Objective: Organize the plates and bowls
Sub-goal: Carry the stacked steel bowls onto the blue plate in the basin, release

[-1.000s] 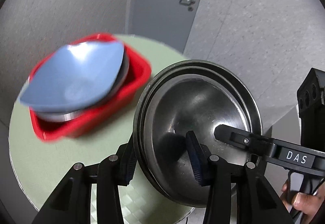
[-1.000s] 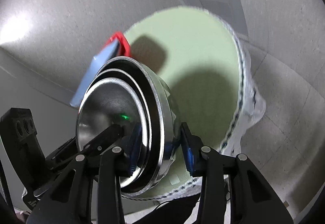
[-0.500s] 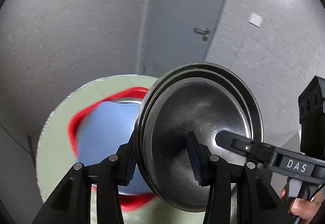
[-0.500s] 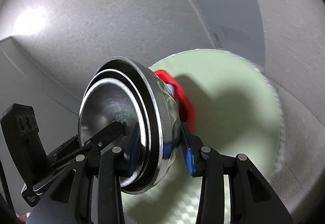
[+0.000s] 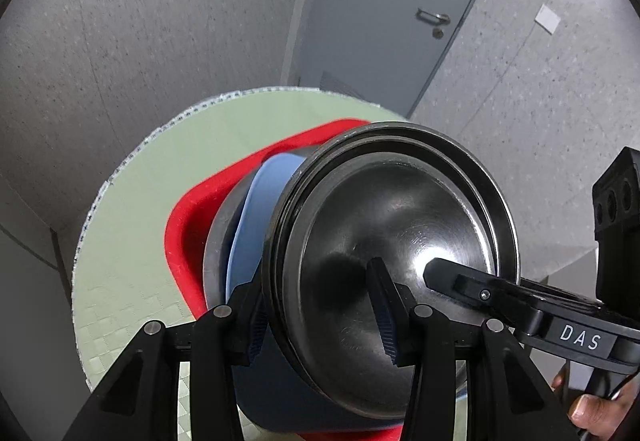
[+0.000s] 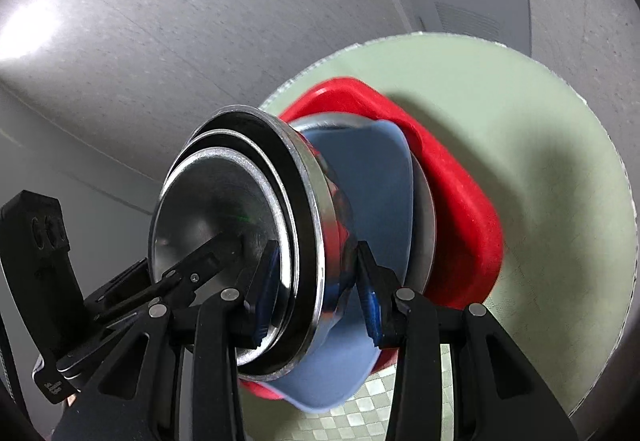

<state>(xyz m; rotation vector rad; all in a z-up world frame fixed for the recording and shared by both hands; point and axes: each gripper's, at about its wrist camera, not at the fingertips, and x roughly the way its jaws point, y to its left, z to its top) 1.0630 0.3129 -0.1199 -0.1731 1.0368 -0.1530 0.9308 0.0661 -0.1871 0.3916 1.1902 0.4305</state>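
Note:
Both grippers hold one stack of nested steel bowls point(image 5: 392, 241) by its rim. My left gripper point(image 5: 320, 317) is shut on the near rim, one finger inside, one outside. My right gripper point(image 6: 316, 289) is shut on the opposite rim of the steel bowls point(image 6: 240, 217). The stack hangs over a blue plate point(image 5: 260, 209) that lies on a steel dish in a red tray point(image 5: 192, 209). In the right wrist view the blue plate point(image 6: 380, 193) sits just beyond the stack, inside the red tray point(image 6: 460, 209). Whether the stack touches the plate is unclear.
The red tray stands on a round pale green table point(image 5: 152, 193), which also shows in the right wrist view point(image 6: 540, 145). Grey walls and a grey door point(image 5: 400, 13) lie beyond. The person's hand point(image 5: 596, 413) holds the right gripper's handle.
Both grippers have carried the bowl stack toward and over the red tray; the tray and blue plate now sit directly behind the stack. The grip on the rim is unchanged.

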